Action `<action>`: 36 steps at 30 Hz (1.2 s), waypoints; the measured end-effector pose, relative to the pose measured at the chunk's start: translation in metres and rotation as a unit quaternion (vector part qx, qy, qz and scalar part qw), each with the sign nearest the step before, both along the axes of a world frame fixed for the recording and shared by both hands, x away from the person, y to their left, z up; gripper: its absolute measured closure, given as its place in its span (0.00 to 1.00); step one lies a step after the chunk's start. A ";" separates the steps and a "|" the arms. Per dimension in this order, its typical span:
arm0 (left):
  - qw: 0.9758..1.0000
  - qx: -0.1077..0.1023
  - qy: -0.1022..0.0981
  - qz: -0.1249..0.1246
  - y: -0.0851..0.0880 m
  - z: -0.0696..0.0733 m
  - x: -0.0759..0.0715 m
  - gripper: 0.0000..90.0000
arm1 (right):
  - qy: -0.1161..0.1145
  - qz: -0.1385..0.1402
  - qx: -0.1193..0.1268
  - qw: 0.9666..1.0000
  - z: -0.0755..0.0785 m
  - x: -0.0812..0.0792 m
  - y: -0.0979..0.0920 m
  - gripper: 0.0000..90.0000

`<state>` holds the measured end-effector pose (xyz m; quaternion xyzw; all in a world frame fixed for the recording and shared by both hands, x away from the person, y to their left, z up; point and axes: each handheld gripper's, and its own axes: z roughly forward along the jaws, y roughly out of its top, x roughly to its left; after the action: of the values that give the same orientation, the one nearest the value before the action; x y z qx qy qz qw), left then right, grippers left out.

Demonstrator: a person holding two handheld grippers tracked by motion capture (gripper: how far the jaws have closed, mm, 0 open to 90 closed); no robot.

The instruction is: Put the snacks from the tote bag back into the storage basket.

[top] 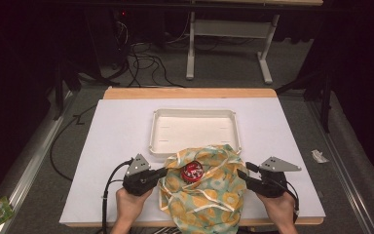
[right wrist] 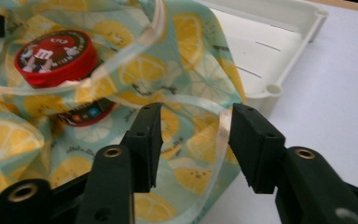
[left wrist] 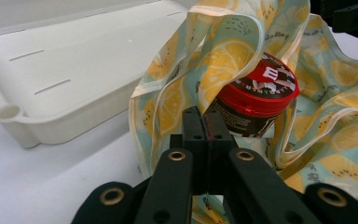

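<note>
The left gripper is clamped on the near-left rim of the lemon-print bag, seemingly to hold its mouth open, while the right gripper stands part-open with the bag's right hem loose between its jaws. Between them, the red-lidded tub sits upright inside the bag at the table's front edge, just before the white tray.

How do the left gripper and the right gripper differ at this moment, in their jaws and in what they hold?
The left gripper has its jaws closed together, pinching the edge of the lemon-print bag; the right gripper has its jaws apart, pressing on nothing, with a bag handle lying loosely between them. The left gripper sits close to the red-lidded tub; the right gripper is farther from it. Both point inward at the bag, in front of the white tray.
</note>
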<state>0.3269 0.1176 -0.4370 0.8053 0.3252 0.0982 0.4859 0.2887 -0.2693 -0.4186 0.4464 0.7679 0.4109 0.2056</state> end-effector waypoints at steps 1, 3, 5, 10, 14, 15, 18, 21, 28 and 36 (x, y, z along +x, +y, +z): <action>1.000 0.001 0.001 -0.001 0.000 0.000 0.000 1.00 | 0.000 0.003 0.001 1.000 0.001 0.001 0.002 0.57; 1.000 0.001 0.003 -0.002 -0.001 0.000 0.000 1.00 | 0.000 0.002 0.007 1.000 0.003 0.004 0.008 0.53; 1.000 0.000 0.002 -0.003 -0.002 0.000 0.000 1.00 | -0.002 0.003 0.008 1.000 0.006 0.007 0.015 0.49; 1.000 0.003 0.001 -0.006 -0.004 0.000 0.000 1.00 | -0.002 0.000 0.006 1.000 0.010 0.016 0.031 0.41; 1.000 0.002 0.002 -0.008 -0.006 0.000 0.000 1.00 | -0.005 -0.005 -0.001 1.000 0.013 0.022 0.040 0.37; 1.000 0.003 0.002 -0.009 -0.006 0.000 0.000 1.00 | -0.003 -0.008 -0.001 1.000 0.014 0.024 0.043 0.36; 1.000 0.004 0.002 -0.011 -0.009 0.000 0.000 1.00 | 0.000 -0.013 -0.002 1.000 0.016 0.029 0.048 0.36; 1.000 0.006 0.001 -0.014 -0.011 0.000 0.000 1.00 | 0.004 -0.013 -0.002 1.000 0.016 0.036 0.051 0.37; 1.000 0.010 -0.002 -0.015 -0.013 0.000 0.000 1.00 | 0.014 -0.025 -0.005 1.000 0.011 0.047 0.051 0.49; 1.000 0.017 -0.010 -0.006 -0.009 0.001 -0.001 1.00 | 0.031 -0.039 -0.036 0.998 -0.003 0.050 0.042 0.64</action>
<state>0.3264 0.1086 -0.4361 0.8144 0.3139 0.1085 0.4759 0.3386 -0.2276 -0.4219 0.4805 0.7705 0.3604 0.2134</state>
